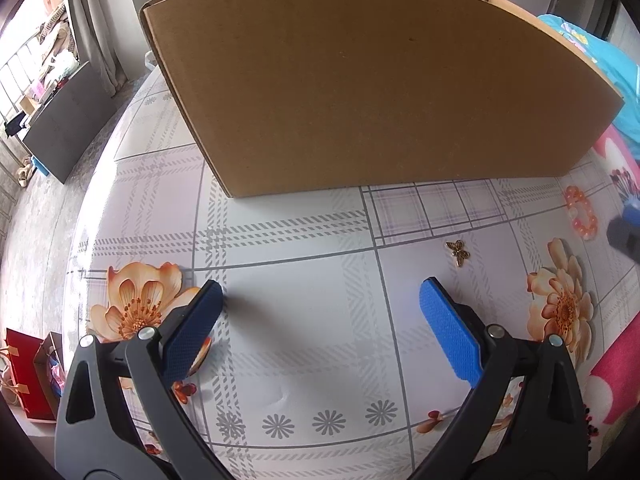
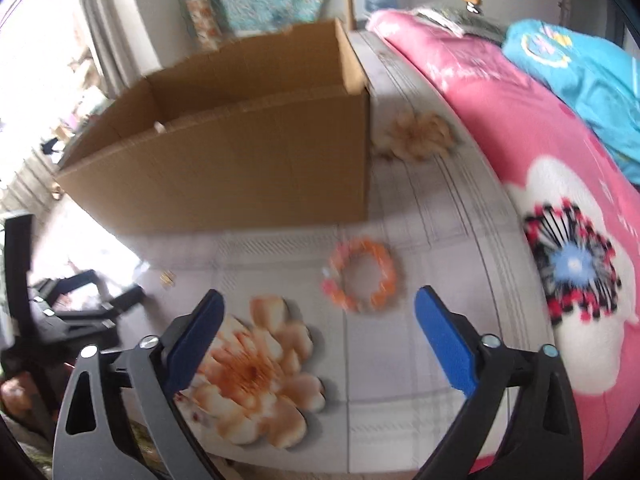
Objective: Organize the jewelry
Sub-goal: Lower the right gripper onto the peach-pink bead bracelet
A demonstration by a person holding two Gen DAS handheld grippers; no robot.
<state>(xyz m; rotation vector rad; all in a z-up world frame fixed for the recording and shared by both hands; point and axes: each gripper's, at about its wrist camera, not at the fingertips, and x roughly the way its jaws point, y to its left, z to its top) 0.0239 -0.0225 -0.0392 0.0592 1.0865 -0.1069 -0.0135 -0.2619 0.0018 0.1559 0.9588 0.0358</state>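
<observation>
**A:** ok so what jewelry is actually out? I count two pieces: one beaded bracelet (image 2: 362,276) in orange and pink, and one small gold butterfly charm (image 1: 458,252). Both lie flat on the plaid tablecloth (image 1: 304,320) with the flower prints.

**B:** same count here. The bracelet is a closed loop, so no real pointing direction; in the right wrist view it looks a bit wider left to right, but that shot is blurry. It sits on the near side of the one cardboard box (image 1: 360,80), off its right corner and not touching it. The butterfly is left of the bracelet, well apart from it, and its body seems to run diagonally, from far-left to near-right.

**A:** and the claws?

**B:** left gripper (image 1: 320,312) has its blue pads spread wide with nothing between them, just bare cloth. The butterfly is just past its right finger, not touching. Right gripper (image 2: 318,316) is spread wide too, and the bracelet shows just beyond the gap between its fingertips, not pinched.

**A:** box is open at the top, right?

**B:** yep. There's also a pink blanket (image 2: 520,128) along the right edge.
</observation>
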